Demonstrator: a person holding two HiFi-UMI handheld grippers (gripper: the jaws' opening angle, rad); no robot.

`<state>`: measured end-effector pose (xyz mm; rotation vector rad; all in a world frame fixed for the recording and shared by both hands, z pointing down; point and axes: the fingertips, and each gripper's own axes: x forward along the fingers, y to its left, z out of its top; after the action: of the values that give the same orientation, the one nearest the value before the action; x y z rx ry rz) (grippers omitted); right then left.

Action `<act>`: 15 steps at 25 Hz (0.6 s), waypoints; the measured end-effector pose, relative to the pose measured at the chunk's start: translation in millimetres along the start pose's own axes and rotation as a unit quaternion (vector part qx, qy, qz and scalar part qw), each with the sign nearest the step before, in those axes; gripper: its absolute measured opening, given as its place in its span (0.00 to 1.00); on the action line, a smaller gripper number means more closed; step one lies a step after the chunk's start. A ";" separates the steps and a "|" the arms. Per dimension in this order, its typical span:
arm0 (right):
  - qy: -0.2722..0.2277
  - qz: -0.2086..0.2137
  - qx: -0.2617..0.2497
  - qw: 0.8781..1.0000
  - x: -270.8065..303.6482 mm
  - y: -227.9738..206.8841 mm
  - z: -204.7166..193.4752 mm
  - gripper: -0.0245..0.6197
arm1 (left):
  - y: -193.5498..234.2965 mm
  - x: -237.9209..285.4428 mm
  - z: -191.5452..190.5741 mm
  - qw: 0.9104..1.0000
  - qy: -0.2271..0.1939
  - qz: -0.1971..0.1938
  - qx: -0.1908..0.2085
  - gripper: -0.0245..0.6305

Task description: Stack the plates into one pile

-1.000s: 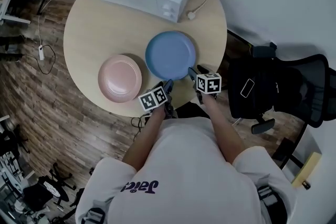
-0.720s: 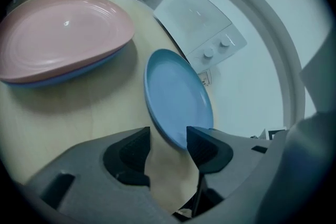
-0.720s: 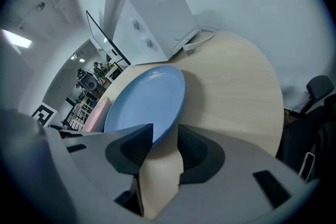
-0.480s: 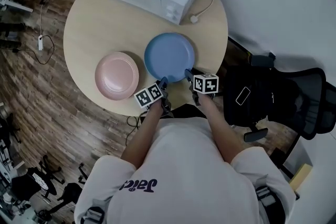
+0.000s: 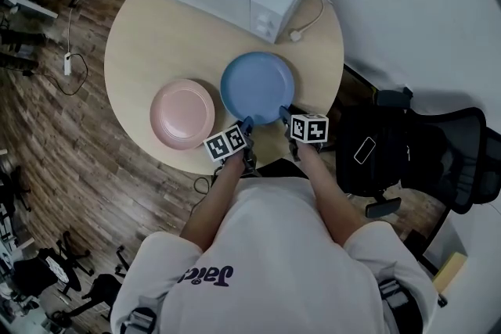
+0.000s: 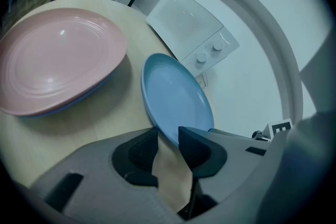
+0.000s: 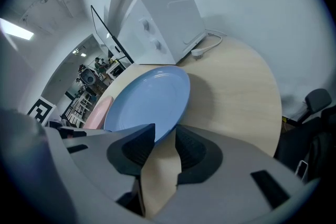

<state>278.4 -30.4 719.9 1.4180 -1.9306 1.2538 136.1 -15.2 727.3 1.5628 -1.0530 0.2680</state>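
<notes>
Two grips | left gripper [image 5: 247, 123], right gripper [image 5: 284, 113]: fingers [image 6: 197, 149] just closing, clamping blue plate [image 5: 257, 86] rim

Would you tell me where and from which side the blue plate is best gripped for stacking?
Take the blue plate by its raised rim at the near edge, coming in from the table's near side. It is wide and shallow, so only the rim offers a pinch, and the pink plate crowds its left.

Left gripper [image 6: 168, 131] jaws just closed onto blue plate [image 6: 176, 94].
</notes>
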 end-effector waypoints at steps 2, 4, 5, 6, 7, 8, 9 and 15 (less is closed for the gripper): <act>-0.009 0.000 -0.008 1.000 -2.7 7.1 5.8 0.24 | -3.0 -6.7 5.9 1.000 -0.007 -0.001 0.014 0.23; -0.021 0.003 -0.015 1.000 -5.1 15.8 12.5 0.24 | -5.8 -15.4 13.7 1.000 -0.018 -0.004 0.025 0.23; -0.026 0.006 -0.017 0.999 -6.1 20.8 15.7 0.24 | -6.7 -20.0 17.9 0.999 -0.024 -0.005 0.028 0.23; -0.031 0.010 -0.020 0.999 -6.9 26.2 18.6 0.24 | -6.9 -24.8 21.9 0.999 -0.030 -0.006 0.028 0.23; -0.034 0.014 -0.022 0.999 -7.3 32.2 21.0 0.24 | -6.3 -29.8 25.4 0.999 -0.035 -0.007 0.028 0.23; -0.037 0.019 -0.025 0.999 -7.2 38.6 22.9 0.24 | -4.7 -35.1 28.8 0.999 -0.041 -0.007 0.027 0.23; -0.039 0.024 -0.028 0.999 -6.4 45.5 24.5 0.24 | -2.3 -40.7 31.9 0.999 -0.047 -0.006 0.027 0.23; -0.032 0.052 -0.067 0.996 10.0 94.2 29.1 0.24 | 26.0 -77.2 48.3 0.996 -0.087 0.011 0.004 0.23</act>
<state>193.4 -54.2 674.6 1.3196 -2.1141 1.1115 55.3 -19.3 678.1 1.6045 -1.2054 0.1532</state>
